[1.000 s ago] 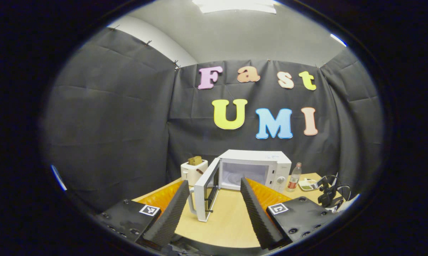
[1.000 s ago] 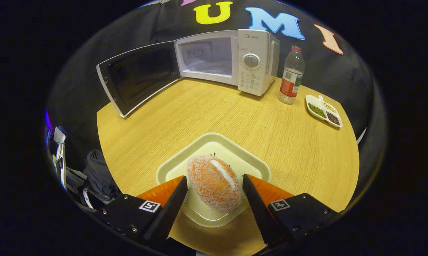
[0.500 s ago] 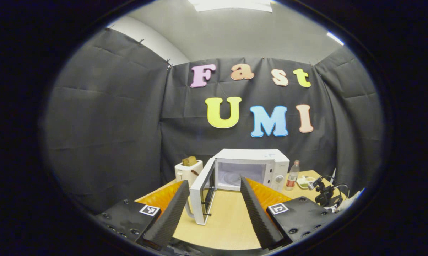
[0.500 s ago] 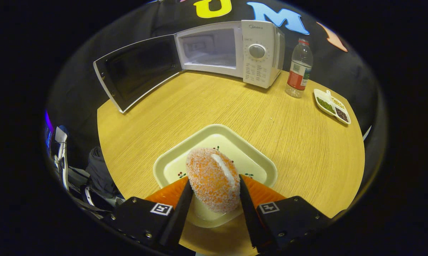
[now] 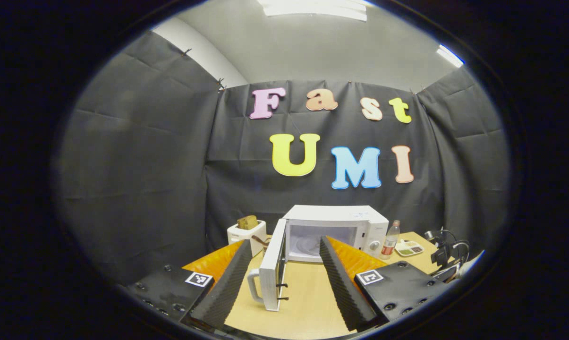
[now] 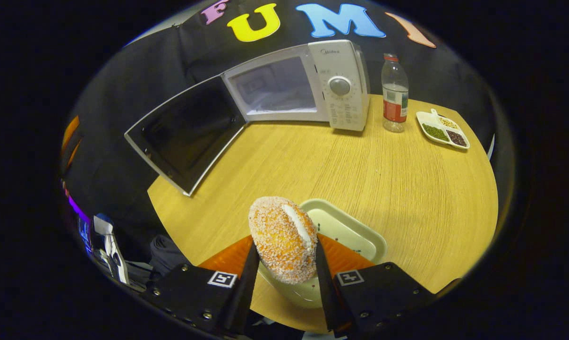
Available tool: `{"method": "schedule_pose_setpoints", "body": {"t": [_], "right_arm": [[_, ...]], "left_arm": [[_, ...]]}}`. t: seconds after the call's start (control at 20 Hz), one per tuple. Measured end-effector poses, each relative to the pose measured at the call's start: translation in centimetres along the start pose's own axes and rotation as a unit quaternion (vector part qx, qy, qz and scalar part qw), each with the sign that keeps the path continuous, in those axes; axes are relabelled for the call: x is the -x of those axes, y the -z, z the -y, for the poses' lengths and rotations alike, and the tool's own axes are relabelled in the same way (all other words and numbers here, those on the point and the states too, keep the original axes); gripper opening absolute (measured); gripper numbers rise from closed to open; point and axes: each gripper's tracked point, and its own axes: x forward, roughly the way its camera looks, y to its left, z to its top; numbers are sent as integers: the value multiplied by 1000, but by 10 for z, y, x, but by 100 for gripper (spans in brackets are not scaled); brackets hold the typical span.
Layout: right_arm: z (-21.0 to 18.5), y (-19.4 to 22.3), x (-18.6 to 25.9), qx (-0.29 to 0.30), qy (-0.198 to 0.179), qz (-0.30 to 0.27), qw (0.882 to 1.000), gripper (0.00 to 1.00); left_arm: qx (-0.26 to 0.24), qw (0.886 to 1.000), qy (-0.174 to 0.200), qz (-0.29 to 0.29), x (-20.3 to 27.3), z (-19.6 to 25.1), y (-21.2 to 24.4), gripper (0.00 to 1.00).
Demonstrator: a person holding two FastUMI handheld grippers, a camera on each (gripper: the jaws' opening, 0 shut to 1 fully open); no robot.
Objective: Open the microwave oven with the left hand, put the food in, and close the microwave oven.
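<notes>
Bread roll (image 6: 283, 238) clamped by right gripper (image 6: 284, 264) at lower centre above plate (image 6: 355, 233), microwave (image 6: 312, 82) door (image 6: 190, 132) open upper left, left gripper (image 5: 284, 262) spread, empty.

Round wooden desk (image 6: 360, 189) carrying a clear plastic bottle (image 6: 394, 94) with red label and cap, standing upright; beside it, a white divided dish (image 6: 442, 130) of assorted grains. White toaster (image 5: 245, 232) at far left.
</notes>
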Motion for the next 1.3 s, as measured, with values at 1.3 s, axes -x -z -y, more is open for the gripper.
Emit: {"method": "schedule_pose_setpoints", "body": {"t": [1.3], "right_arm": [[-76, -247, -189, -266, 45, 260, 927, 62]], "left_arm": [[-17, 998, -41, -44, -33, -183, 20, 95]]}}
